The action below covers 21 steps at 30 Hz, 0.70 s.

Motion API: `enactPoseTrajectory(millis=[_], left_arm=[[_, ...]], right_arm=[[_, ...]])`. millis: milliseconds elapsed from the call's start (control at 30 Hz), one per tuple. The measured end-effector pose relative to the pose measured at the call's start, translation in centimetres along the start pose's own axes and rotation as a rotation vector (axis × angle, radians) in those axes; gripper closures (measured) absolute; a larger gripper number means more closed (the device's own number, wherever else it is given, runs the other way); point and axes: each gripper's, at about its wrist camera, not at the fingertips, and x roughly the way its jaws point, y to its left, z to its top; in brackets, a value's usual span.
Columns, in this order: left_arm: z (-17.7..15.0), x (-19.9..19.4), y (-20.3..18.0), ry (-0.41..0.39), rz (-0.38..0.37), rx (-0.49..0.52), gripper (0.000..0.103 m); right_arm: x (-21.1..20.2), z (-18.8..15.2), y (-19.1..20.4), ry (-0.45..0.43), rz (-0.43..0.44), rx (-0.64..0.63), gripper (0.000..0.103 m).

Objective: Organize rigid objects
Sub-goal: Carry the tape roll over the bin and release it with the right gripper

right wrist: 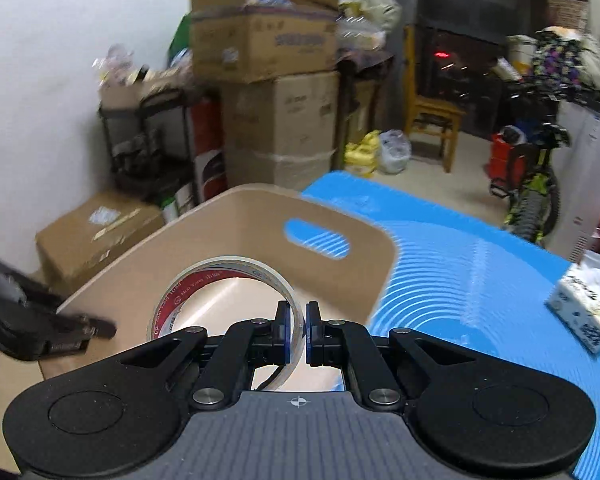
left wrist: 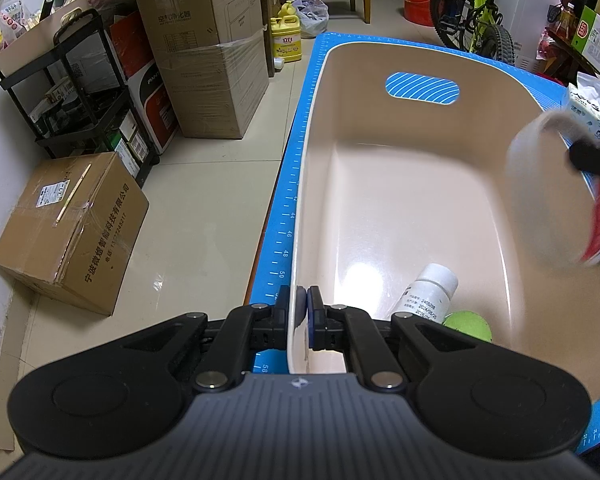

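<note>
A beige plastic bin [left wrist: 380, 128] stands on a blue mat [left wrist: 284, 208]. My left gripper [left wrist: 302, 300] is shut on the bin's near rim, one pad inside the wall and one outside. In the bin's near corner lie a white bottle [left wrist: 430, 290] and a green ball [left wrist: 468, 326]. My right gripper [right wrist: 298, 328] is shut on the wall of a clear tape roll [right wrist: 220, 276] with a red inner core, held above the bin [right wrist: 340, 216]. In the left wrist view the tape roll [left wrist: 540, 176] shows blurred over the bin's right side.
A tissue pack [right wrist: 584, 312] lies on the mat [right wrist: 460, 280] to the right of the bin. Beyond the table's left edge are cardboard boxes [left wrist: 72, 224], a black shelf cart [left wrist: 80, 92], a yellow detergent jug [left wrist: 286, 38], a wooden chair and a bicycle [left wrist: 472, 8].
</note>
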Motion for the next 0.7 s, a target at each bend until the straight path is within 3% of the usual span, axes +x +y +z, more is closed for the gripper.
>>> enactPoseTrajectory(millis=[400,567,700], left_arm=[[0.1,0.0,0.1,0.0,0.001,0.003,0.094],[0.0,0.0,0.1,-0.001,0.002,0.008,0.094],[0.0,0.0,0.1,-0.001,0.003,0.008,0.094]], right_arm=[[4.1,-2.1,4.4,0.222,0.074,-0.13,0.085],[4.7,-2.6,4.6,0.269,0.082,-0.139,0.084],[4.3,-2.7,4.2,0.251,0.102,-0.128,0.077]])
